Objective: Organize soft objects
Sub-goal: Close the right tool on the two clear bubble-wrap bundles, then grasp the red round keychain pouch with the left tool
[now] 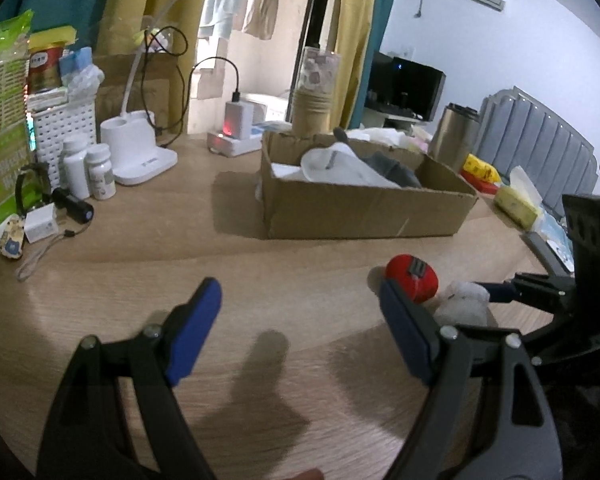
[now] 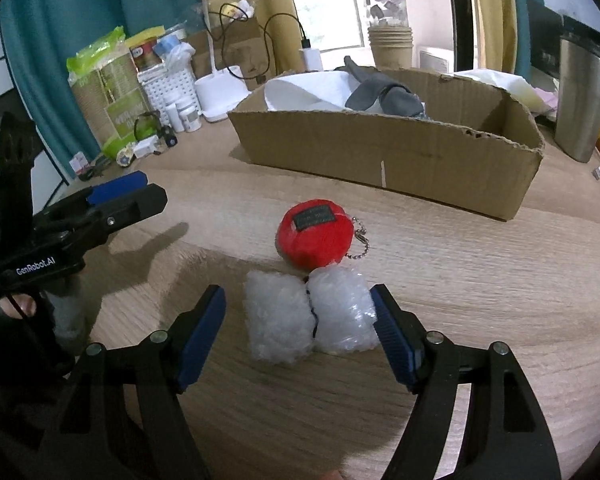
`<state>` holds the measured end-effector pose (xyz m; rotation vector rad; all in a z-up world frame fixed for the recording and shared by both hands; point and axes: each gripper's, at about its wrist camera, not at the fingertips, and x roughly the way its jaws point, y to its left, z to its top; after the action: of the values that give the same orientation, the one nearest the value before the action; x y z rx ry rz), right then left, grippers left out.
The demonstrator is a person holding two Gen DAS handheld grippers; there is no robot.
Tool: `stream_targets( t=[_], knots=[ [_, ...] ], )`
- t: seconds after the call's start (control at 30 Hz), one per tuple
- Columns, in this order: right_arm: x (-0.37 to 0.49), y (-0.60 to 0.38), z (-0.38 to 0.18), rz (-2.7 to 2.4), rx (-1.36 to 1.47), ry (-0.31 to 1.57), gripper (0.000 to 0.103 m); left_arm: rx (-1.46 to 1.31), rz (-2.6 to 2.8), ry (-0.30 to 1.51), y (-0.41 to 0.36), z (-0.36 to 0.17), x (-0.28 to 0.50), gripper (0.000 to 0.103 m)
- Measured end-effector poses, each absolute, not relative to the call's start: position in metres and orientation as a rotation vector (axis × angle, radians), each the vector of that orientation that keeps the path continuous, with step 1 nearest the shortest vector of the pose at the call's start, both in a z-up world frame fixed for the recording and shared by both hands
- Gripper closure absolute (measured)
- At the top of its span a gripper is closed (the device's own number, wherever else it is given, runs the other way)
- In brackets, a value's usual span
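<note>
Wood-grain desk (image 2: 480, 280) carries everything. Right tool (image 2: 298, 326) stands wide, nothing gripped, its blue pads flanking a bubble-wrap bundle (image 2: 310, 316): one pad is just beside the bundle's right end, the other a little apart from the left end. The bundle's long axis runs across the gap, pad to pad, pinched at the middle by a dark tie. Touching its far side lies a red ball (image 2: 312, 236) with a chain. Beyond that sits the box (image 2: 400, 160), already holding cloth. Left tool (image 1: 300, 328) is also wide and empty, off to the side, so the right is nearer.
</note>
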<state>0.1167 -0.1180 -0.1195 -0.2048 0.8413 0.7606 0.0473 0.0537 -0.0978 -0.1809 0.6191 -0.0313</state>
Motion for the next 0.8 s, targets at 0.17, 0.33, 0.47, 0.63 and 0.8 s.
stream_targets(
  t=[0.17,0.33,0.47,0.63,0.8],
  knots=[
    [0.114,-0.111,-0.124,0.731,-0.276,0.821,0.028,-0.172,-0.028,0.632,0.053,-0.099,0.05,0.021],
    [0.114,-0.109,-0.13,0.714,-0.316,0.806,0.038,-0.162,-0.037,0.649,0.048,-0.1,0.055,0.021],
    [0.115,-0.117,-0.127,0.716,-0.299,0.799,0.039,-0.139,-0.051,0.661,0.035,-0.1,0.064,0.021],
    [0.118,-0.132,-0.119,0.707,-0.274,0.773,0.039,-0.098,-0.093,0.686,0.014,-0.101,0.076,0.021],
    [0.126,-0.155,-0.11,0.669,-0.191,0.718,0.039,-0.034,-0.128,0.727,-0.008,-0.102,0.087,0.021]
  ],
)
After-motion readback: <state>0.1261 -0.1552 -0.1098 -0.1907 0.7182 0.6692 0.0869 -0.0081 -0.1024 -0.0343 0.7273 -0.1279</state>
